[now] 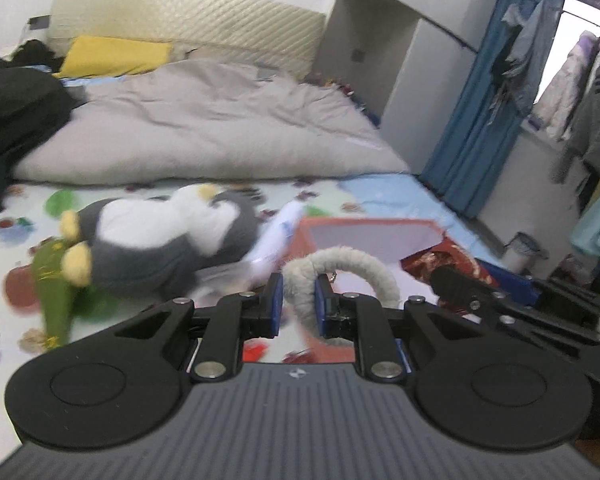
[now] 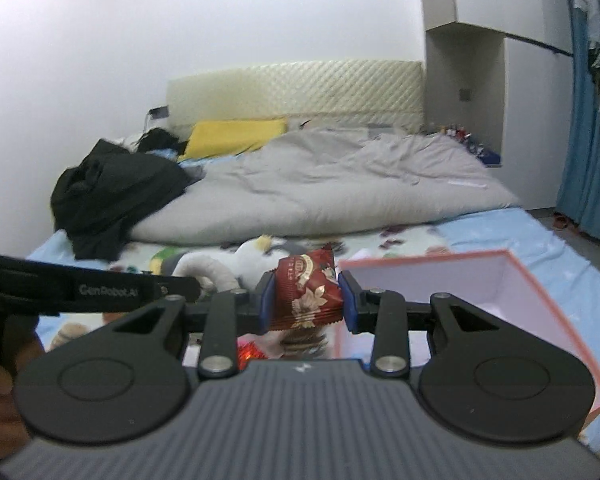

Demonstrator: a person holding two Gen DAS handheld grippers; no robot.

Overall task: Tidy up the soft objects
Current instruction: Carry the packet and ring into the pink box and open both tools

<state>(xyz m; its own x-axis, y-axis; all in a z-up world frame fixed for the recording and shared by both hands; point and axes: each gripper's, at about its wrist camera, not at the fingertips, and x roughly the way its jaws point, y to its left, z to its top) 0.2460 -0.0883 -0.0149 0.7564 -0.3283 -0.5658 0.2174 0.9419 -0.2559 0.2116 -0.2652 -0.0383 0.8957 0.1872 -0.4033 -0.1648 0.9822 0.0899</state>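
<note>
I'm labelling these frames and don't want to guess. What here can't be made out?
- Left wrist view: the fuzzy grey loop held by the left gripper runs down behind the fingers; what it belongs to is hidden.
- Right wrist view: the red packet in the right gripper has print too blurred to read.
- Both views: the pink box floor is masked by the gripper bodies.

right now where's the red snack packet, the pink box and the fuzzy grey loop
red snack packet [image 2: 306, 294]: right wrist view, front face
pink box [image 2: 536, 304]: right wrist view, right wall
fuzzy grey loop [image 1: 364, 266]: left wrist view, top of arc
</note>
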